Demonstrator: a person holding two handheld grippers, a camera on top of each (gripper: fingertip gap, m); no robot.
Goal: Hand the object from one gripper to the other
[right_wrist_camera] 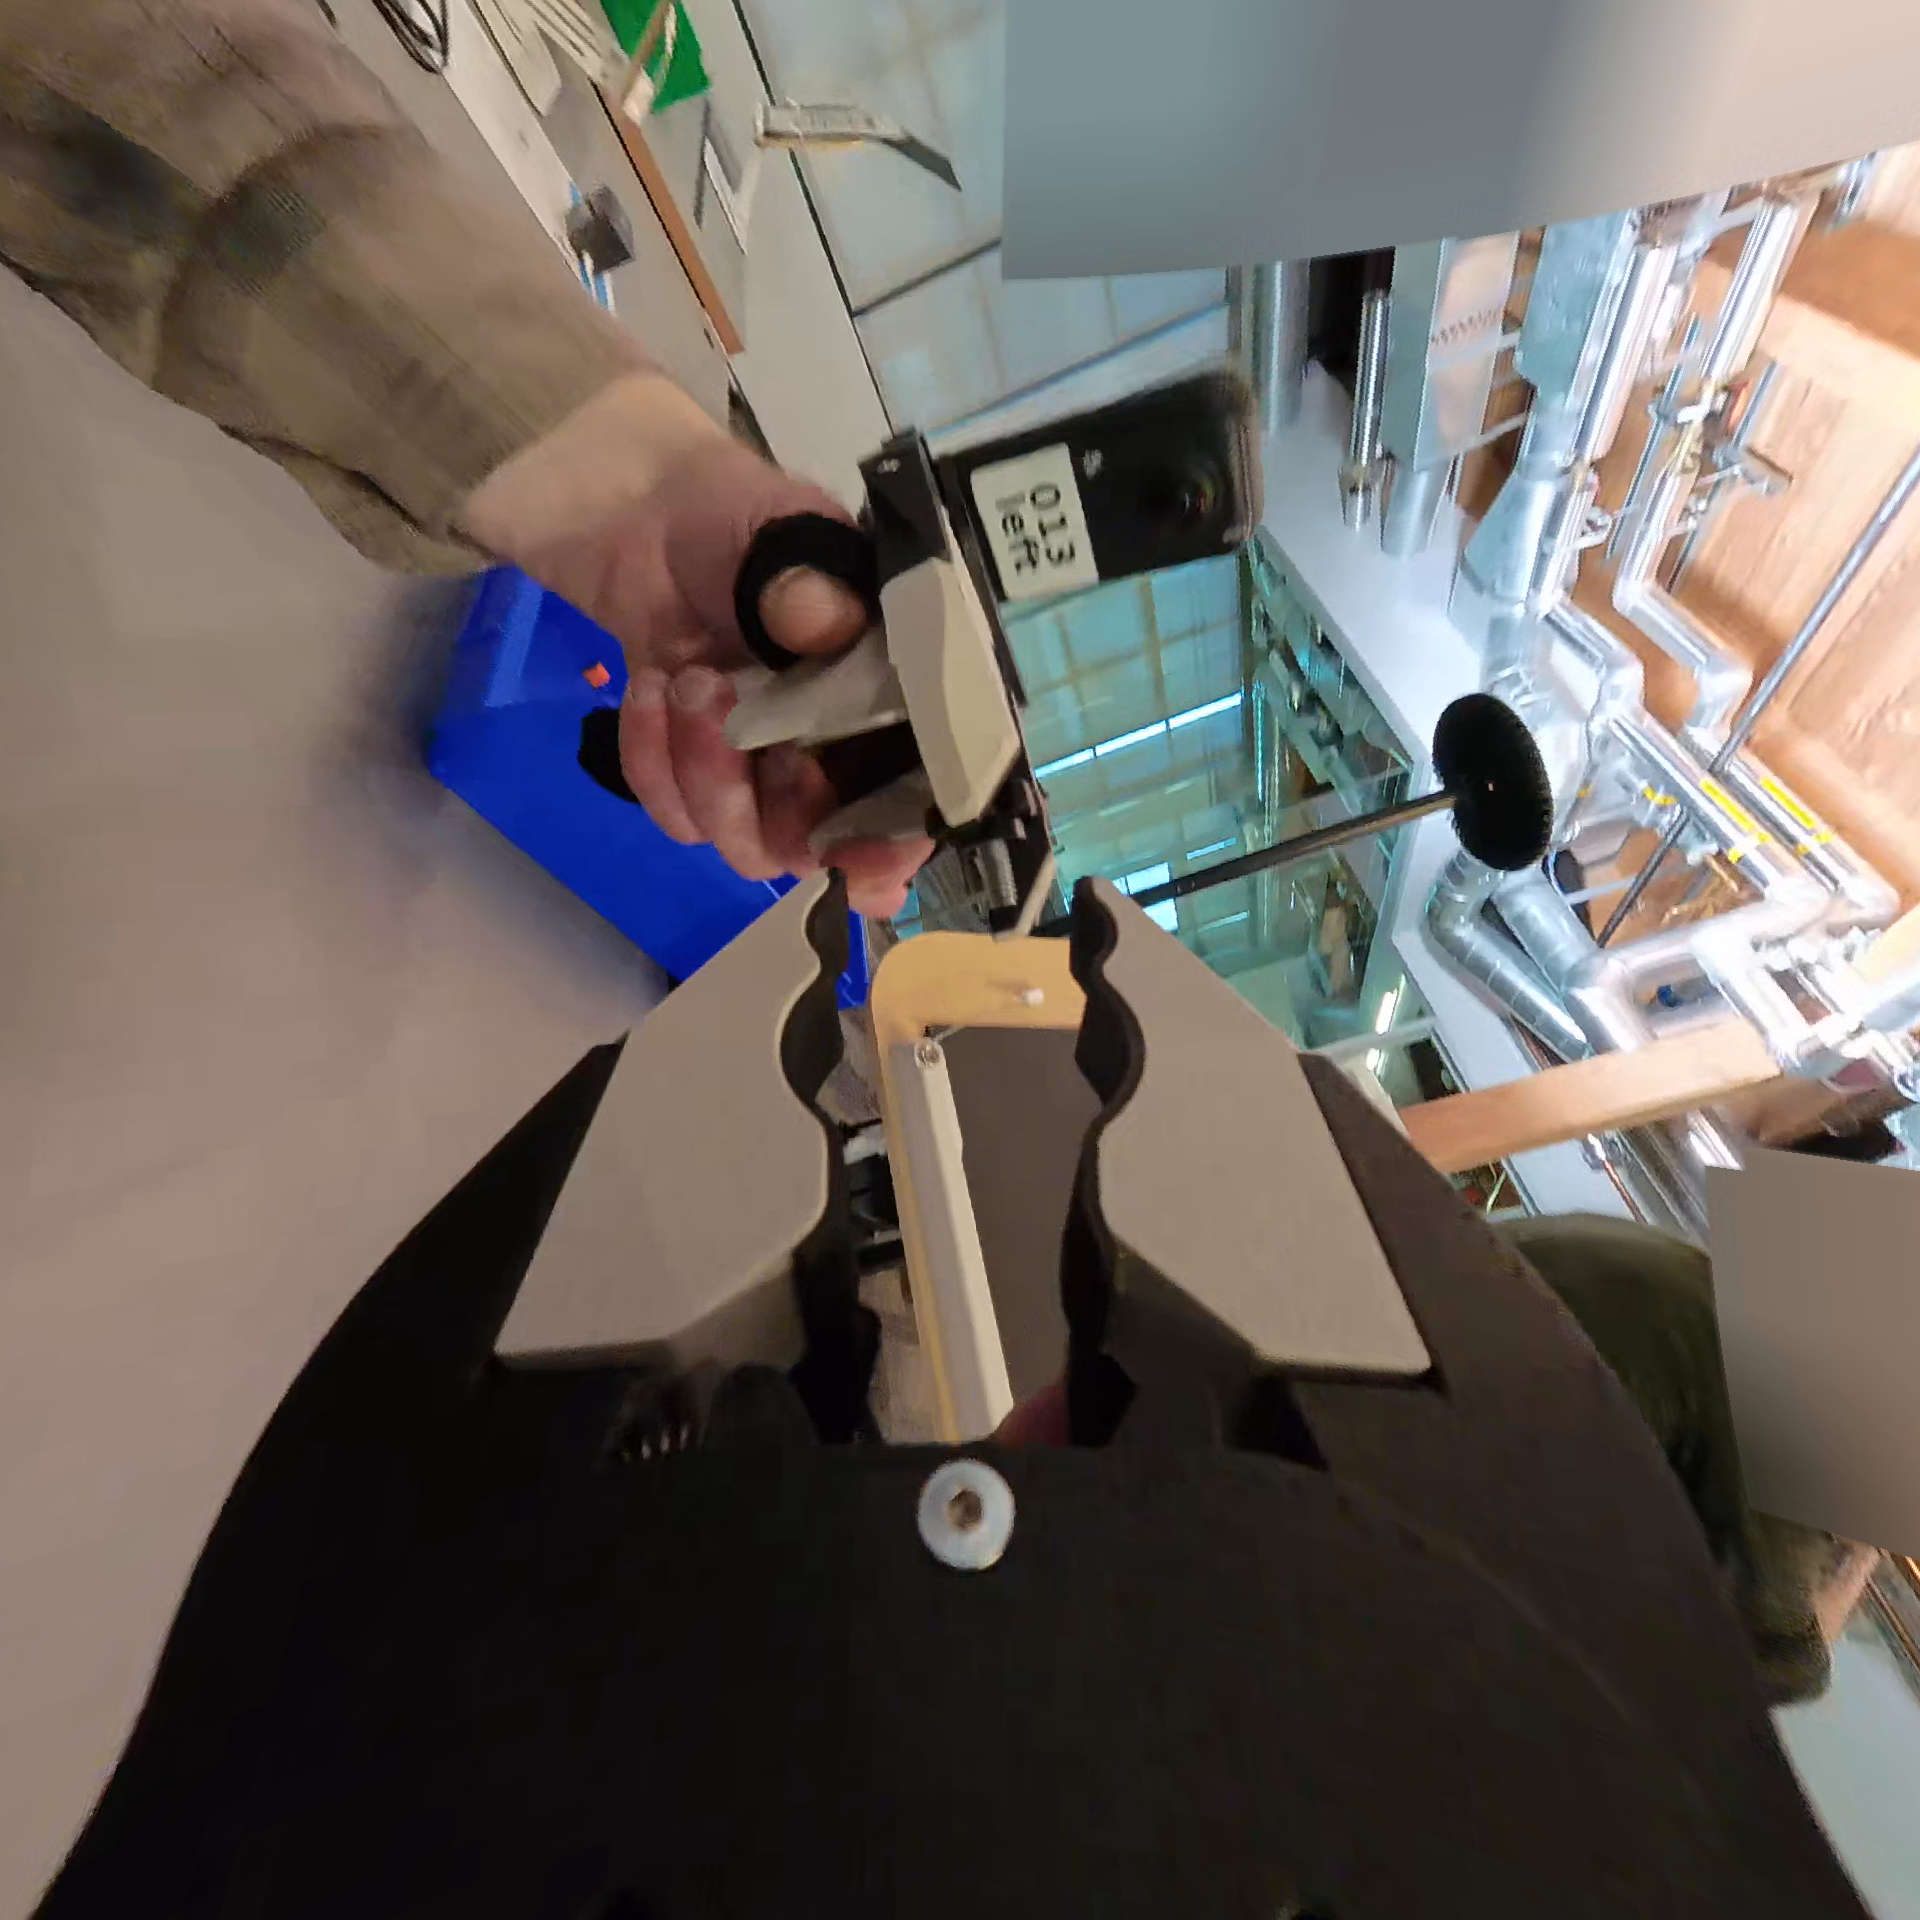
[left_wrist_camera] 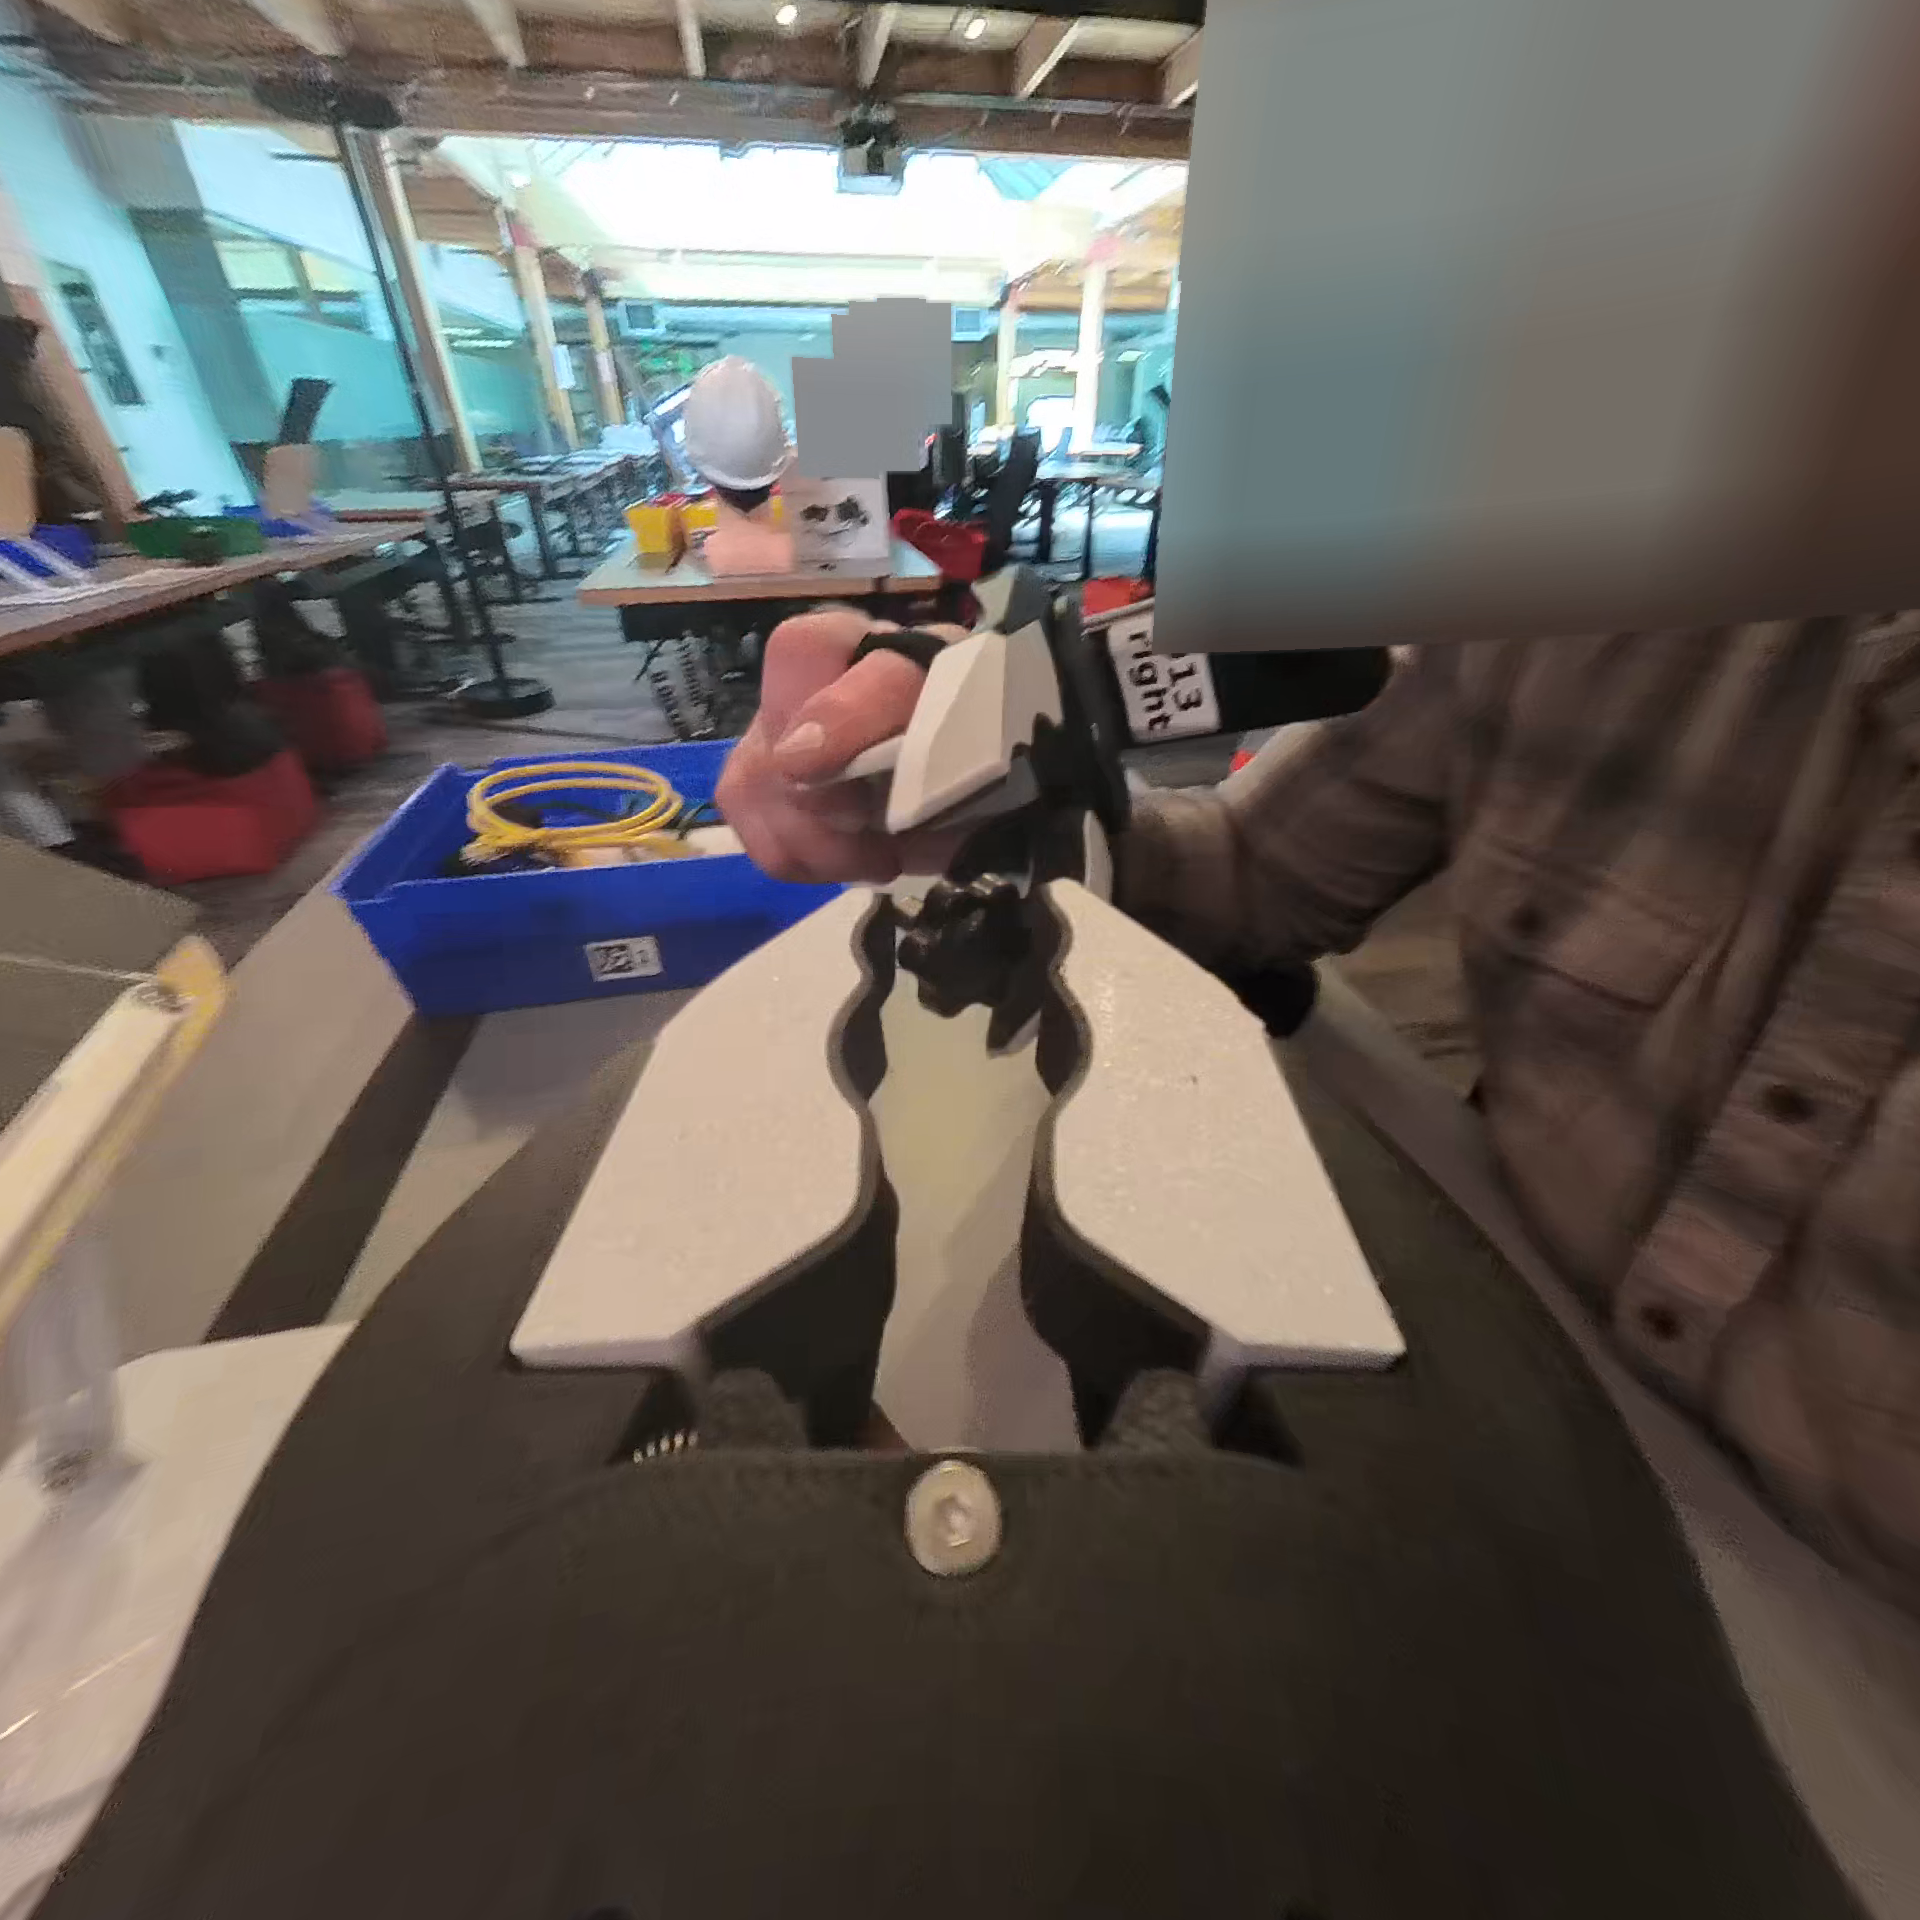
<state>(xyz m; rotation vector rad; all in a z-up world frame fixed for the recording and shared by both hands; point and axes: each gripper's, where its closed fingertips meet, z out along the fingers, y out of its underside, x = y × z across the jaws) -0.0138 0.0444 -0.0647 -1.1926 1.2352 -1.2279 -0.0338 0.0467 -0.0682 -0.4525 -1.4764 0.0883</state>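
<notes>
A small black knobbed object (left_wrist_camera: 961,951) sits between the tips of my left gripper (left_wrist_camera: 961,904), which looks shut on it. My right gripper comes down onto it from above in the left wrist view, its white fingers (left_wrist_camera: 971,727) held by a hand. In the right wrist view my right gripper (right_wrist_camera: 961,894) is open, its jaws standing on either side of the black object (right_wrist_camera: 987,847). The object hangs at the tip of the left gripper's fingers (right_wrist_camera: 951,707), with a thin white stick (right_wrist_camera: 1027,909) below it. It is partly hidden and blurred.
A blue bin (left_wrist_camera: 582,935) with yellow cables (left_wrist_camera: 571,810) stands on the grey table (left_wrist_camera: 312,1091) behind the grippers; it also shows in the right wrist view (right_wrist_camera: 540,748). A person's plaid sleeve (left_wrist_camera: 1662,987) fills the right. A wood-framed panel (right_wrist_camera: 977,966) lies under the right gripper. The grippers are tip to tip, or close to it.
</notes>
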